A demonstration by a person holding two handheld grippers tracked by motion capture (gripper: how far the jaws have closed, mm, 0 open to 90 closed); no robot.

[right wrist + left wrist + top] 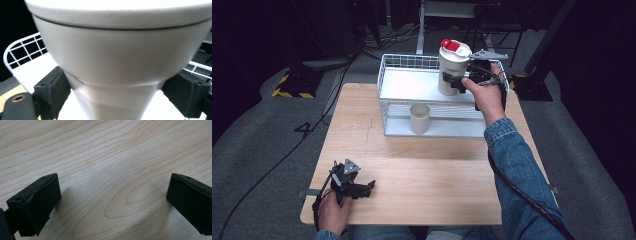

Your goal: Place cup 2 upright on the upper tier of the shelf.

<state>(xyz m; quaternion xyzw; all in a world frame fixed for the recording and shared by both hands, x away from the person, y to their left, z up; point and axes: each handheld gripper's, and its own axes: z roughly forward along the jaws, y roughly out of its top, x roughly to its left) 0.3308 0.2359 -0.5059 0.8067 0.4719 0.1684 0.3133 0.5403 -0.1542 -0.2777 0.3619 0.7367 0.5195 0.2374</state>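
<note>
**White tumbler gripped on the upper shelf of the wire rack**

At the near edge of the wooden table (422, 170), the left gripper (371, 186) is held low in the person's left hand (333, 210), close over the wood; in the left gripper view its two black jaws are seen spread wide apart with bare wood grain between them, nothing being held. Further along the table, a white wire rack (387, 107) is set at the far side; on its lower shelf a small white cup (420, 118) is stood upright. On the upper shelf, toward the right end, a tall white tumbler (451, 67) with a red-topped lid (453, 46) is stood upright; it is clasped about its lower body by the right gripper (455, 82), which is held by the right hand (484, 92) reached in from the right, a denim sleeve (517, 165) being worn on that arm. In the right gripper view the tumbler (117, 65) is seen pressed between the two black jaws, one at each side of its narrowing body, with the rack's wire rim (23, 51) behind at the left.
</note>
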